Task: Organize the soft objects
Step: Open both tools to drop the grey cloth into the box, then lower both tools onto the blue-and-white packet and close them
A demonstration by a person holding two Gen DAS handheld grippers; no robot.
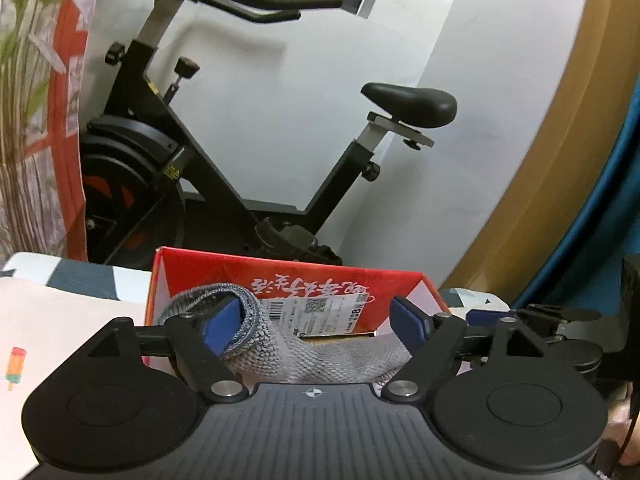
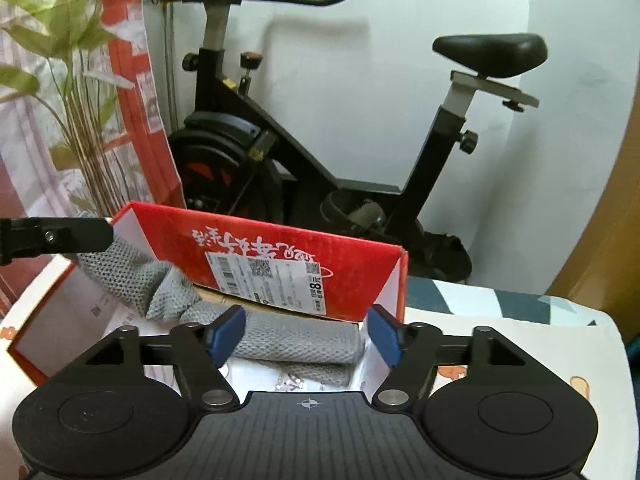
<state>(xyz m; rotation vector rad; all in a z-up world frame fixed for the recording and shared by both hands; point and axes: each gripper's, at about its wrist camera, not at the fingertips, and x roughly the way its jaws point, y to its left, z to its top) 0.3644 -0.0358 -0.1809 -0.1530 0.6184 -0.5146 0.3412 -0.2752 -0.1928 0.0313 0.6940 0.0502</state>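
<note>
A grey knitted cloth [image 1: 320,360] lies partly in an open red cardboard box [image 1: 320,280] with a white label on its far wall. My left gripper [image 1: 316,326] stands open over the box. The cloth's hemmed edge loops around its left blue pad [image 1: 222,328], and the right pad is clear of the cloth. In the right wrist view, the folded end of the cloth [image 2: 296,340] rests on the floor of the box [image 2: 280,248] between the wide-apart pads of my open right gripper [image 2: 307,336]. Neither pad presses on it. The cloth rises to the left toward a finger of the left gripper [image 2: 60,236].
The box sits on a patterned bedcover [image 2: 500,344]. Behind it stands a black exercise bike [image 2: 280,152] against a white wall. A potted plant [image 2: 80,80] and a red-patterned curtain [image 2: 132,80] are on the left, and a brown wooden panel [image 1: 540,160] on the right.
</note>
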